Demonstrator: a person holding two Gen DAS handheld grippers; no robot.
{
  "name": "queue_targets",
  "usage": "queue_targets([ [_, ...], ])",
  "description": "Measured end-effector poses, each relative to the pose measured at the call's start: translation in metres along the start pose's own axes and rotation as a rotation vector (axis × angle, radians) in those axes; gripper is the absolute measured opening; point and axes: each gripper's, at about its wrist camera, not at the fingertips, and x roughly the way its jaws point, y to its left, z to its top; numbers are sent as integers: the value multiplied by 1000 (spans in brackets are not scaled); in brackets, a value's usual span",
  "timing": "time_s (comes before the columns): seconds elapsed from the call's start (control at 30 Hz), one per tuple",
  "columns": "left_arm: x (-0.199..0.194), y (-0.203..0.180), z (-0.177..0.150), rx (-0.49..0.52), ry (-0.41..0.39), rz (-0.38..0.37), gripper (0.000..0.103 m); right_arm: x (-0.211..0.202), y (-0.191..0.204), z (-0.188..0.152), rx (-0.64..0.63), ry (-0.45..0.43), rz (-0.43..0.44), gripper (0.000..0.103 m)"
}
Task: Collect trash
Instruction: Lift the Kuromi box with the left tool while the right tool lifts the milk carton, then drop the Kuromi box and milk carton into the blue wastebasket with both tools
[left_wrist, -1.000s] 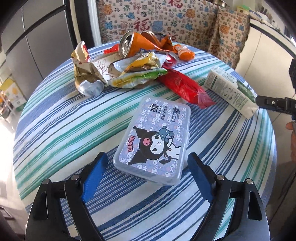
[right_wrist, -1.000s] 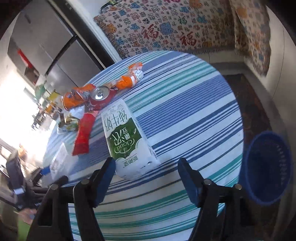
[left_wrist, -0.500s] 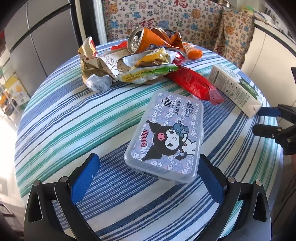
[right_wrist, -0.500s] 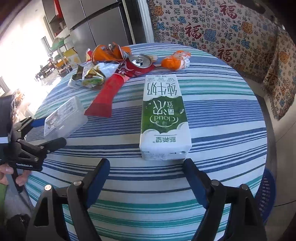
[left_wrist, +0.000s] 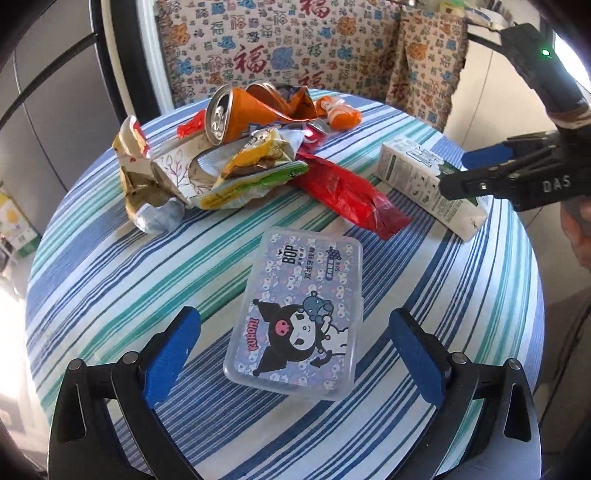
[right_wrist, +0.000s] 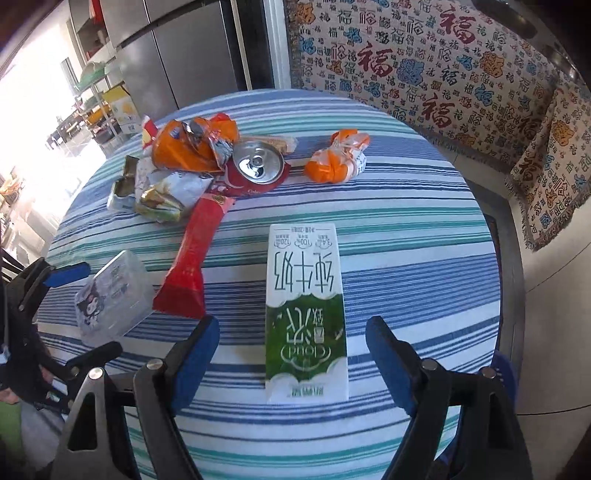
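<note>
A clear plastic box (left_wrist: 306, 266) with a cartoon lid lies on the striped round table (left_wrist: 110, 295). My left gripper (left_wrist: 293, 325) straddles its near end; the jaws are closing, but both blue pads stand clear of the box. A green and white milk carton (right_wrist: 304, 295) lies lengthwise between the fingers of my right gripper (right_wrist: 291, 328), which is open and touches nothing. Further back lies a heap of trash: an orange can (left_wrist: 229, 118), a red can (right_wrist: 256, 166), a long red wrapper (left_wrist: 351, 192), crumpled snack bags (left_wrist: 251, 170) and an orange wrapper (right_wrist: 336, 158).
A blue basket (right_wrist: 504, 369) shows on the floor past the table's right edge. A patterned cloth (right_wrist: 424, 66) covers the seat behind the table, and a steel fridge (right_wrist: 177, 55) stands at the back left. A hand (left_wrist: 580, 229) holds the right gripper.
The right gripper swung around the table edge and rolled, so the carton now lies straight between its fingers. The left gripper's jaws spread wider around the box.
</note>
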Motion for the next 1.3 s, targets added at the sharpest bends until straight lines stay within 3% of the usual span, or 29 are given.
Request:
queue_targets([
  [0.07,2,-1,2,8,14,0,87,12,-1,6,3,33,-7,83],
  [0.17,0,3,2,9,21,-8,68,12,-5,6,21,19,5,49],
  [0.37,-14,7,-5,-56,-13,-15,67,-22,-23,-16,92,-68,54,48],
  [0.6,-50,-26,8,-74,-114,-62,67,-66,-77,-44,195,-137,82,48],
  [0.73,-58,-65,34,-48,-161,-144,67,-81,-109,-56,245,-154,53,48],
  [0.83,-50,-105,58,-10,-162,-208,67,-97,-165,-79,355,-173,1,48],
  [1.07,-5,-227,115,80,-130,-332,67,-93,-274,-132,562,-150,-121,48],
  [1.3,54,-319,143,88,-74,-408,67,-68,-348,-172,689,-123,-205,48],
])
